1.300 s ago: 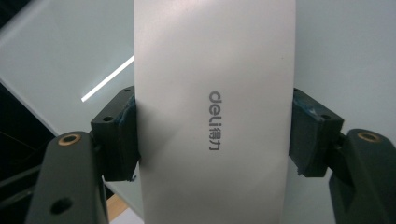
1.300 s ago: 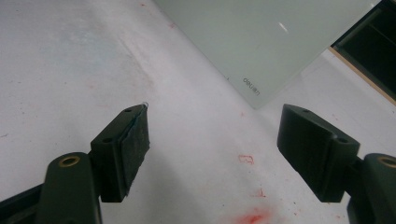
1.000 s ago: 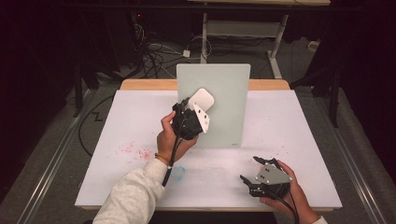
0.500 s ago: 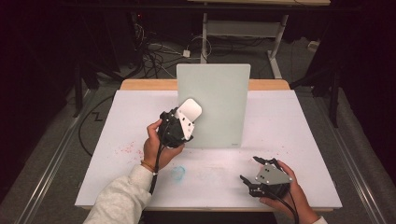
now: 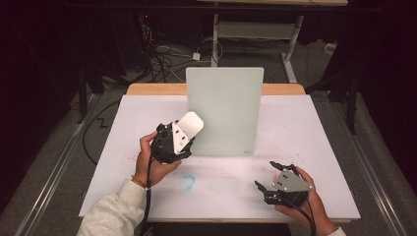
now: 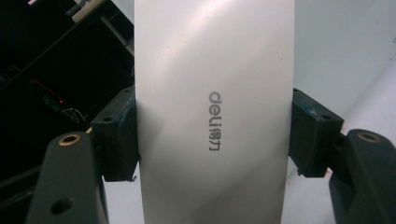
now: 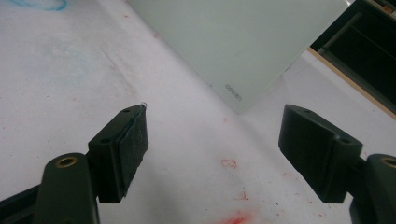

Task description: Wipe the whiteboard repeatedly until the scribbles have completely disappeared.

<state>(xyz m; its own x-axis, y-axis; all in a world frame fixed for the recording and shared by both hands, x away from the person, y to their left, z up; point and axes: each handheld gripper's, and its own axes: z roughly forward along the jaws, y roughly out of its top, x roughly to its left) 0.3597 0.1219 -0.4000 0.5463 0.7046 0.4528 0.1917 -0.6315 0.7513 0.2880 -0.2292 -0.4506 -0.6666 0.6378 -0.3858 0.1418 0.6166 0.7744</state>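
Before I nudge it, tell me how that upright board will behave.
The board stands thin and near upright on its bottom edge on the table, so a push high up would probably tip it. Its flat, even face suggests it is stiff. It looks smooth, so it may slide.

We see a white-covered table with a wooden far edge, standing on a grey floor. Behind it the room lies dark, with tangled cables on the floor and the pale metal legs of another table beyond.
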